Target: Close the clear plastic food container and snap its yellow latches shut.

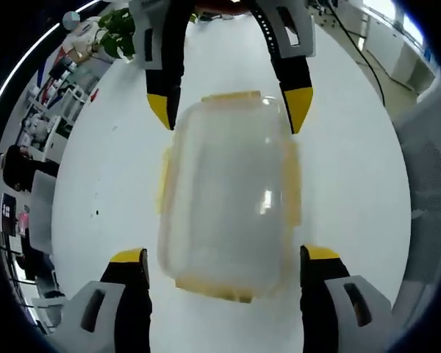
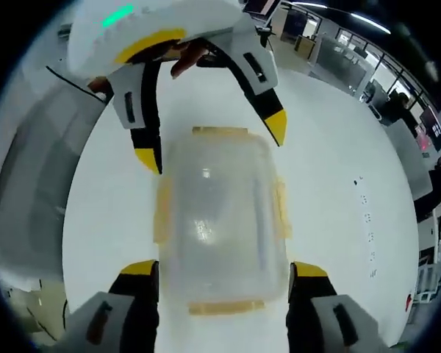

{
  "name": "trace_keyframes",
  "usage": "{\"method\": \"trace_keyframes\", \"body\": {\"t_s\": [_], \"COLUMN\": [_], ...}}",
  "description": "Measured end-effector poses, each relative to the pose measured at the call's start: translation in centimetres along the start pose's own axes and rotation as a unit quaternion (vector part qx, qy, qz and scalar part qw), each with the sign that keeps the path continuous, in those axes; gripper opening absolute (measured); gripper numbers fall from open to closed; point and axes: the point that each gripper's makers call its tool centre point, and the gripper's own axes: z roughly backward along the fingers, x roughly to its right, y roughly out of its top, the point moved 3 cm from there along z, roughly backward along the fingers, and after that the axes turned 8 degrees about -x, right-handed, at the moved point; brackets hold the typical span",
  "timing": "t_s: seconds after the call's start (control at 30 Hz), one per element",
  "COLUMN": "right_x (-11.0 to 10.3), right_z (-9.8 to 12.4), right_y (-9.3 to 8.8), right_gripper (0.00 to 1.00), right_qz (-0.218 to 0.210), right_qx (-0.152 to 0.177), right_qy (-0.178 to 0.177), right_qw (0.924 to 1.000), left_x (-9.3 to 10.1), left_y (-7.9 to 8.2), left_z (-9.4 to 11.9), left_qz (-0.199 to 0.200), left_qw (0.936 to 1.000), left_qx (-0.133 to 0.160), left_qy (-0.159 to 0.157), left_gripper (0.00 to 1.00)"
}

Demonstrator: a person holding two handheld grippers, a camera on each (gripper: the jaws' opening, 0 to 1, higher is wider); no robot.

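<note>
My left claw [image 1: 224, 265] and right claw [image 2: 224, 276], both spread wide and empty, straddle opposite ends of the container [image 1: 228, 198] on the worktop [image 1: 110, 191]; lid on, yellow latches [image 1: 292, 184] seemingly unsnapped.

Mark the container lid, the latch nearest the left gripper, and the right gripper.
container lid [image 1: 228, 198], left gripper view, lid centre
near-end yellow latch [image 1: 214, 289], left gripper view, its middle
right gripper [image 1: 231, 110], left gripper view, between fingertips

white table [image 1: 353, 184], office shelves [image 1: 55, 88], potted plant [image 1: 116, 33], ceiling lights [image 2: 338, 15]
</note>
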Motion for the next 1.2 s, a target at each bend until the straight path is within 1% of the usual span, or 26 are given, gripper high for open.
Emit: {"method": "trace_keyframes", "body": {"t_s": [0.17, 0.23, 0.27, 0.43, 0.77, 0.83, 1.0, 1.13, 1.2], "right_x": [0.0, 0.0, 0.0, 0.0, -0.3, -0.6, -1.4, -1.8, -2.1], "right_z": [-0.4, -0.4, -0.4, -0.4, -0.5, -0.5, -0.7, -1.0, -1.0], "right_y": [0.0, 0.0, 0.0, 0.0, 0.2, 0.4, 1.4, 2.4, 2.8], "right_gripper": [0.72, 0.72, 0.71, 0.71, 0.70, 0.70, 0.70, 0.70, 0.70], "right_qz": [0.006, 0.006, 0.006, 0.004, 0.008, 0.010, 0.010, 0.011, 0.013], "right_qx": [-0.002, -0.002, -0.001, 0.004, -0.002, -0.005, 0.004, 0.006, 0.002], "right_qy": [0.001, 0.003, 0.004, 0.010, 0.011, 0.011, 0.010, 0.011, 0.011], "right_qw": [1.0000, 1.0000, 1.0000, 0.9999, 0.9999, 0.9999, 0.9999, 0.9999, 0.9999], "left_x": [-0.1, 0.1, -0.1, -0.1, 0.1, 0.4, 1.0, 1.2, 1.4], "left_y": [-0.1, -0.4, -0.4, -0.4, -0.5, -0.8, -2.0, -2.8, -3.3], "left_z": [-0.8, -1.1, -1.0, -1.0, -0.9, -0.8, -0.5, -0.3, -0.2], "left_qz": [-0.001, -0.007, -0.015, -0.014, -0.010, -0.010, -0.008, -0.008, -0.007], "left_qw": [1.0000, 0.9998, 0.9998, 0.9997, 0.9998, 0.9999, 0.9999, 0.9999, 0.9998], "left_qx": [-0.004, -0.016, -0.015, -0.017, -0.012, -0.010, -0.007, -0.012, -0.015], "left_qy": [-0.007, -0.012, -0.005, -0.010, -0.010, -0.010, -0.009, -0.008, -0.007], "left_gripper": [0.82, 0.78, 0.77, 0.76, 0.76, 0.76, 0.76, 0.75, 0.75]}}
